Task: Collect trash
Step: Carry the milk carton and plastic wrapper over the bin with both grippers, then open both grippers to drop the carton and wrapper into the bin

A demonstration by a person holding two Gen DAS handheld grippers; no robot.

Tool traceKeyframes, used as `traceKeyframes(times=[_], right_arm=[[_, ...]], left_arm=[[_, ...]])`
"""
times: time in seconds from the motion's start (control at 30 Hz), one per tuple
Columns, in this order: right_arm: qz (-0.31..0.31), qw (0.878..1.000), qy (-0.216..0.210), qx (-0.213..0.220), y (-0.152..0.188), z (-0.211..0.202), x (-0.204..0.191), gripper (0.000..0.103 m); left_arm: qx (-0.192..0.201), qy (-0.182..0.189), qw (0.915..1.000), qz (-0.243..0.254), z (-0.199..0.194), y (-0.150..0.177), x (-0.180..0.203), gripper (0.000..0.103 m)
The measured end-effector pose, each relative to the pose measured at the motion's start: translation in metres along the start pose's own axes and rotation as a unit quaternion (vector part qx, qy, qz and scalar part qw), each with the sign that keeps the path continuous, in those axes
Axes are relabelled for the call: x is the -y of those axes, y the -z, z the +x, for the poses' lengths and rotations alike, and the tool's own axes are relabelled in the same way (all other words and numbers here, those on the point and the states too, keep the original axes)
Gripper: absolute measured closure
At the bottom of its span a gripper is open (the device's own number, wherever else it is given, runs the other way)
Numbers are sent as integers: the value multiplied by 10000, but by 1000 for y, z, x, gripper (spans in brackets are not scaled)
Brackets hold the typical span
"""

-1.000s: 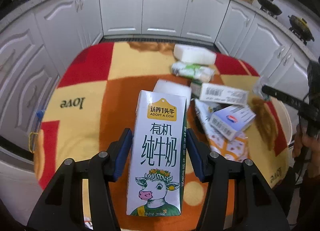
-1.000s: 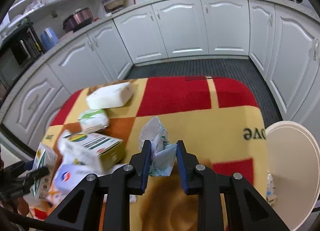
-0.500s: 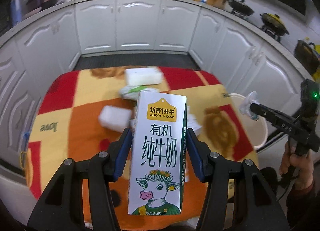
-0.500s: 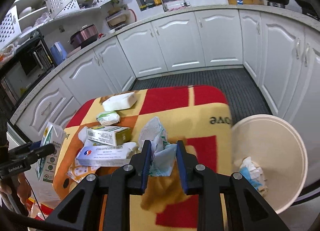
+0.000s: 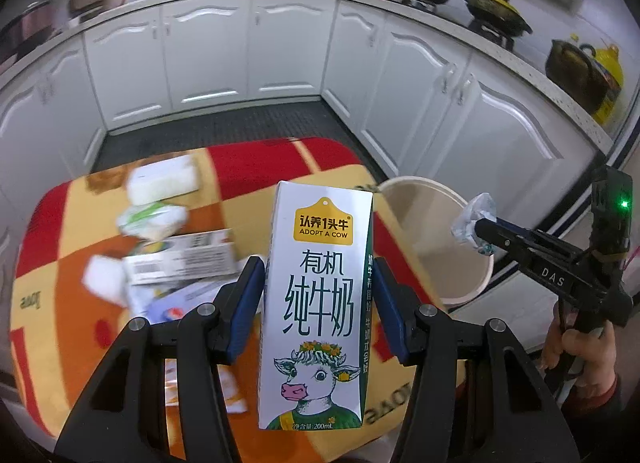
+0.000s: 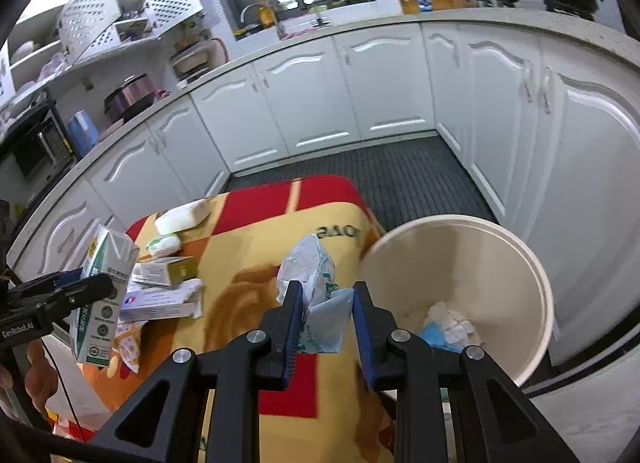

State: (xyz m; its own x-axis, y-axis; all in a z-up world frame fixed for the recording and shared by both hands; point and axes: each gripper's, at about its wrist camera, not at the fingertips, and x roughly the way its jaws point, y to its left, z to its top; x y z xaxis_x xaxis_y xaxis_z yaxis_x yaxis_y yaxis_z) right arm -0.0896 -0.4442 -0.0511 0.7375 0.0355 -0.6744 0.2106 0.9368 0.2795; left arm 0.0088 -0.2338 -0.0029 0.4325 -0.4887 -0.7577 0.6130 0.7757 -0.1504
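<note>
Milk carton and crumpled wrapper held above the tabletop, bin alongside

Left claw (image 5: 320, 299) grips an upright milk carton (image 5: 318, 303) between its blue pads, one pad pressed on each side of the box; the carton's printed cow faces the camera. From the right wrist view the same carton (image 6: 105, 295) hangs at the left edge of the tabletop, clamped in that claw.

Right claw (image 6: 325, 317) is closed on a crumpled wrapper (image 6: 314, 287), white with green print, which sticks up above the pads. In the left wrist view the wrapper (image 5: 472, 221) sits at the tip of the right claw (image 5: 482, 233), near the rim of the bin.

A cream round bin (image 6: 536, 271) stands just beside the tabletop's right edge, with white and blue scraps (image 6: 446, 327) lying in its bottom.

More trash lies on the red, yellow and orange cloth (image 6: 256, 247) covering the tabletop: a white packet (image 6: 182, 217) at the far side, a green-and-white pouch (image 6: 163, 245) near it, a green box (image 6: 166, 271), and a flat white-and-blue box (image 6: 160, 303) below that.
</note>
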Motion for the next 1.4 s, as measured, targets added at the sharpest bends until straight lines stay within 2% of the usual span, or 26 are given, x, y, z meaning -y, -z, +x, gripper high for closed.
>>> traceKeyframes(times=[0.43,0.73,0.93,1.4], right_arm=[[412,9987,300,58,5,-12,52,79],[676,9962,545,-25,12,-10,86,79],[820,9942,686,-125,17,-4,104,79],[956,9917,787,-334,21,18,122,79]], left_arm=[[-153,298,9989,316,46,-23,68,50],[-361,654,9970,222,90,-40,101,50],[-476,688,9963,173,117,-46,121,50],[-624,719,9955,40,153,-51,133,50]])
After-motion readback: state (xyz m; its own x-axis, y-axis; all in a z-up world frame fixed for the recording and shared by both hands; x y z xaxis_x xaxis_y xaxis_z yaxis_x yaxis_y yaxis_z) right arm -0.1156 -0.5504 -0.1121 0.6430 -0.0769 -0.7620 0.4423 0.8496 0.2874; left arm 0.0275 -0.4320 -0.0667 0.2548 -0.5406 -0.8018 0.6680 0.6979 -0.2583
